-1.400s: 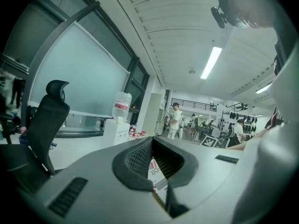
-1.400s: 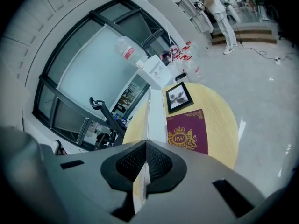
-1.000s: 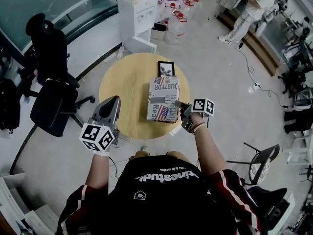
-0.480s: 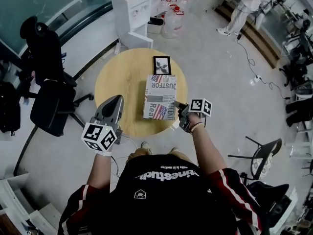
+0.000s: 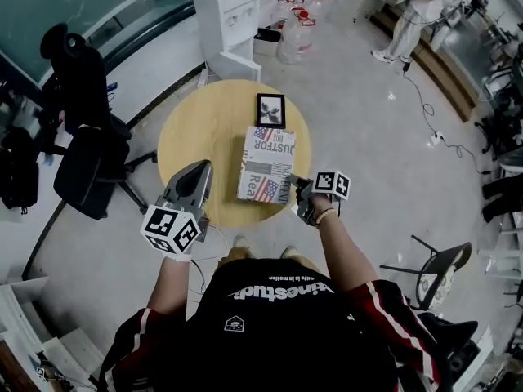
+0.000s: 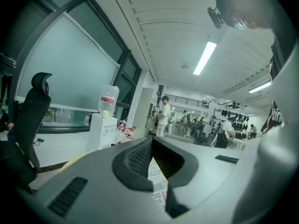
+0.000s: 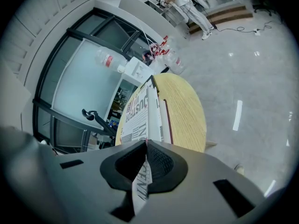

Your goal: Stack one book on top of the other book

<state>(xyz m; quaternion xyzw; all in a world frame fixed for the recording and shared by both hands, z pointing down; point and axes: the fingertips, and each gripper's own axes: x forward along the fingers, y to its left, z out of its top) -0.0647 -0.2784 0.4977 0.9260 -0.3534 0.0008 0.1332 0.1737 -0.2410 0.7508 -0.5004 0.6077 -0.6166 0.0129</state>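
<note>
Between the ribbed black pads of the right claw (image 7: 145, 143) sits a thin printed edge of the upper book (image 7: 138, 113); the jaws are pinched shut on it at the book's near right corner; from that grip the book stretches straight ahead of the claw, a flat rectangle with a white cover, bold black lettering and a flag print; directly under it, showing just to the claw's right, lies the pale page block and dark red line of the lower book (image 7: 163, 120); both rest on a round table (image 7: 187, 111) of yellow, faintly grained wood, spreading beyond and to the right of the claw; past the far end of the books a small black framed picture (image 5: 270, 110) lies flat; the left claw (image 5: 200, 167), grey and tapered, has its jaws together with nothing between them; it hangs apart from the stack, which lies ahead and to its right.
</note>
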